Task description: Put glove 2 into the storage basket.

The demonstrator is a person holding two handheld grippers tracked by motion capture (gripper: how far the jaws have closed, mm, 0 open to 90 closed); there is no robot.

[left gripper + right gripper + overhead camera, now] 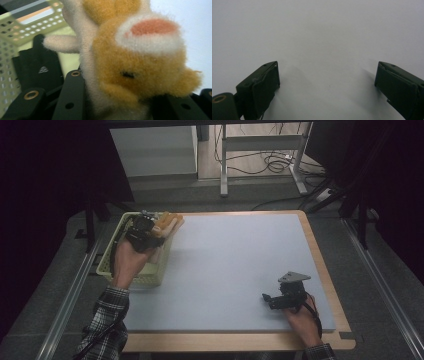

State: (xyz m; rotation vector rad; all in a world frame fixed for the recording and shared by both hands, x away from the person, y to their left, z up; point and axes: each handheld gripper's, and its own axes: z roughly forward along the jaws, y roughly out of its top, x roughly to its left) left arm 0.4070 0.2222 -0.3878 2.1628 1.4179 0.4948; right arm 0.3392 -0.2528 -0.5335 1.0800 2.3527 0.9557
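Plush toy point(140, 62), orange-tan with cream parts and a pink patch ringed in white, sits clamped between the jaws of the left gripper point(150, 231). In the left gripper view its fuzzy body bulges up and out over both black jaws: the left jaw rises against the toy's cream flank, and the right jaw is mostly covered by the tan fur that spills over it. A cream limb sticks out sideways beyond the left jaw. The jaws are closed tight on the toy, pressing into the soft fabric.

Behind the left jaw, farther off, lies the basket point(30, 22), pale yellow-green with a lattice wall, and inside it a dark folded cloth point(37, 67) with a small pale mark. From the high view the left gripper holds the toy above the basket's far right corner point(112, 265), the toy's orange end point(167, 222) reaching past the jaws over the rim toward the mat point(235, 270). The left hand point(127, 262) grips the tool from below, over the basket.

The right gripper point(272, 301) rests low at the near right part of the mat, well apart from the toy. In the right gripper view its two jaws stand wide apart with nothing but bare grey surface between and ahead of them. The right hand point(300, 320) holds it from behind.
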